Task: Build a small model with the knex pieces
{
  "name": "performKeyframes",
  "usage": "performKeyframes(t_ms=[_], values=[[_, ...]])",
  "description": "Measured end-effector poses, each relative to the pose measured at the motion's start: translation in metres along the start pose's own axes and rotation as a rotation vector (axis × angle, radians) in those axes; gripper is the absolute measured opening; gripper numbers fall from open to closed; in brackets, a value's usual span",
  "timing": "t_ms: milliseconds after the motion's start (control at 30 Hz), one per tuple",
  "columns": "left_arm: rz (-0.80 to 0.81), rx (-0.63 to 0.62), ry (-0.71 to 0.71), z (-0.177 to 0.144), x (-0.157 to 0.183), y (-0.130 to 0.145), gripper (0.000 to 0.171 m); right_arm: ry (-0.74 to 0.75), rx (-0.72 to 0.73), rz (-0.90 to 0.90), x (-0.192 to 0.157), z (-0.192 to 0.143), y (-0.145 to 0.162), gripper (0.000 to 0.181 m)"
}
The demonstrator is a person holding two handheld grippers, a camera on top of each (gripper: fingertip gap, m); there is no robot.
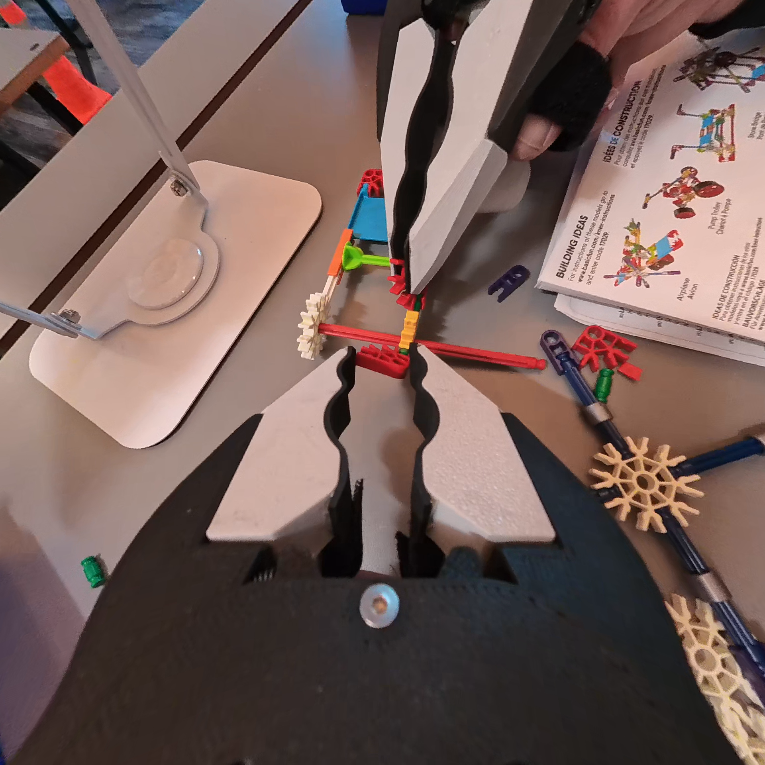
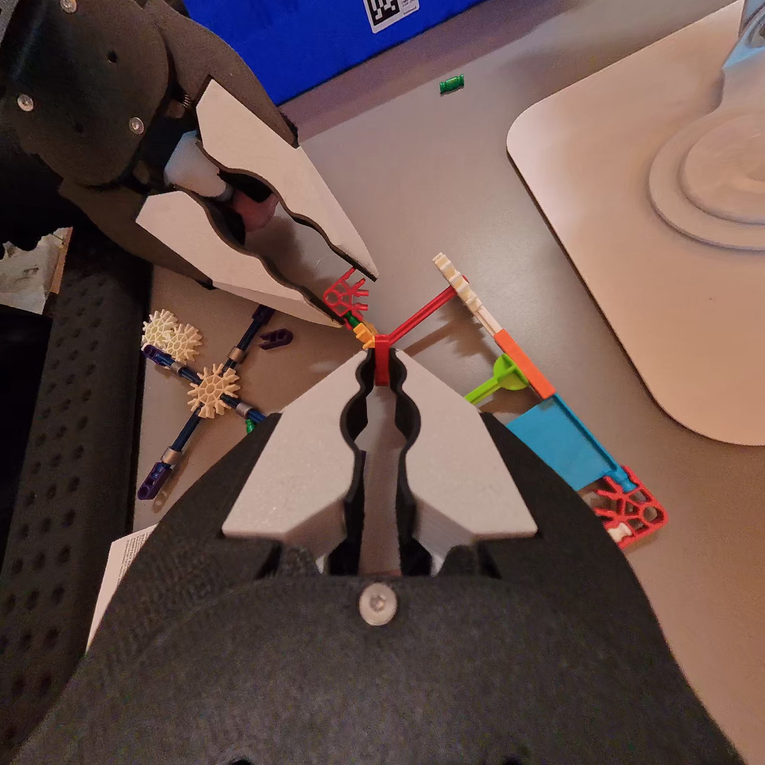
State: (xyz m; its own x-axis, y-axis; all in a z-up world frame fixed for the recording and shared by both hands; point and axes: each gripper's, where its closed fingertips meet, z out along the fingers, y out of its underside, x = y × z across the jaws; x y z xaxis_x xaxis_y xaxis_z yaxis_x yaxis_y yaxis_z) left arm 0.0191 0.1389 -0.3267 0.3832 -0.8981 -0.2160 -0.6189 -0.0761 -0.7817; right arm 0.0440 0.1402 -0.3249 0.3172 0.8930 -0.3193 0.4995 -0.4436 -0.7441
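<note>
A small toy construction frame (image 1: 364, 265) lies on the grey table (image 1: 289, 124). It has a red rod (image 1: 455, 352), a white gear-like connector (image 1: 312, 325), an orange piece, a light green piece, a blue panel (image 1: 370, 217) and a yellow connector (image 1: 410, 329). My left gripper (image 1: 383, 354) is shut on a red connector (image 1: 383, 364) at the frame's near end. My right gripper (image 1: 403, 285) comes down from above and is shut on another red connector (image 1: 397, 277). In the right wrist view, my right gripper (image 2: 381, 356) pinches its red connector (image 2: 381, 366), and the left gripper (image 2: 356, 300) pinches the other red connector (image 2: 345, 298).
A white stand base (image 1: 165, 331) lies left of the frame. An instruction booklet (image 1: 662, 207) lies at the right. Loose pieces lie near it: a purple clip (image 1: 509, 281), a red connector (image 1: 604, 347), blue rods with a cream snowflake connector (image 1: 645, 484). A green spacer (image 1: 93, 571) lies near left. A blue bin (image 2: 314, 41) stands behind. My right tips are roughly 7 cm from the purple clip (image 1: 509, 281).
</note>
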Motion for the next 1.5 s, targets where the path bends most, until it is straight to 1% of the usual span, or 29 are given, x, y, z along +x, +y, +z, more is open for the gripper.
performKeyframes(t_ms=[200,333,400,500,567,700,767,933,1000,1067,1133,1167,1233,1400,1500], values=[[-0.001,0.005,-0.045,0.003,-0.002,0.0,0.024,0.035,0.019,0.06,0.006,0.0,-0.002,0.004],[-0.008,0.004,-0.08,0.006,-0.008,-0.001,0.024,0.062,0.07,0.161,0.012,0.0,-0.006,0.004],[-0.003,0.001,-0.09,0.007,-0.011,0.0,0.024,0.067,0.098,0.172,0.014,0.001,-0.009,0.004],[-0.008,0.008,-0.076,0.007,-0.011,0.0,0.024,0.08,0.071,0.073,0.012,0.0,-0.009,0.007],[0.013,0.013,-0.072,0.006,-0.01,-0.002,0.024,0.082,0.037,-0.022,0.008,-0.002,-0.007,0.019],[0.078,0.009,-0.038,0.004,-0.003,-0.004,0.024,0.093,-0.018,-0.307,0.002,-0.006,0.0,0.028],[0.106,0.007,-0.013,0.003,0.001,-0.004,0.024,0.138,-0.024,-0.445,0.004,-0.01,-0.001,0.03],[0.178,0.011,0.055,0.0,0.011,-0.005,0.024,0.174,-0.052,-0.706,-0.006,-0.012,0.001,0.031],[0.193,0.013,0.066,-0.001,0.014,-0.005,0.024,0.166,-0.099,-0.746,-0.009,-0.008,0.008,0.028],[0.19,0.011,0.069,-0.001,0.014,-0.004,0.024,0.143,-0.133,-0.769,-0.013,-0.005,0.016,0.032],[0.196,0.019,0.083,-0.002,0.016,-0.004,0.024,0.136,-0.127,-0.772,-0.014,-0.004,0.016,0.032],[0.198,0.018,0.083,-0.001,0.016,-0.004,0.024,0.142,-0.122,-0.774,-0.014,-0.004,0.015,0.026],[0.202,0.018,0.083,-0.001,0.017,-0.004,0.024,0.146,-0.117,-0.783,-0.014,-0.004,0.015,0.023],[0.2,0.027,0.091,-0.001,0.017,-0.004,0.023,0.139,-0.128,-0.777,-0.015,-0.004,0.016,0.023],[0.2,0.028,0.087,-0.001,0.017,-0.005,0.023,0.131,-0.137,-0.727,-0.014,-0.004,0.016,0.022]])
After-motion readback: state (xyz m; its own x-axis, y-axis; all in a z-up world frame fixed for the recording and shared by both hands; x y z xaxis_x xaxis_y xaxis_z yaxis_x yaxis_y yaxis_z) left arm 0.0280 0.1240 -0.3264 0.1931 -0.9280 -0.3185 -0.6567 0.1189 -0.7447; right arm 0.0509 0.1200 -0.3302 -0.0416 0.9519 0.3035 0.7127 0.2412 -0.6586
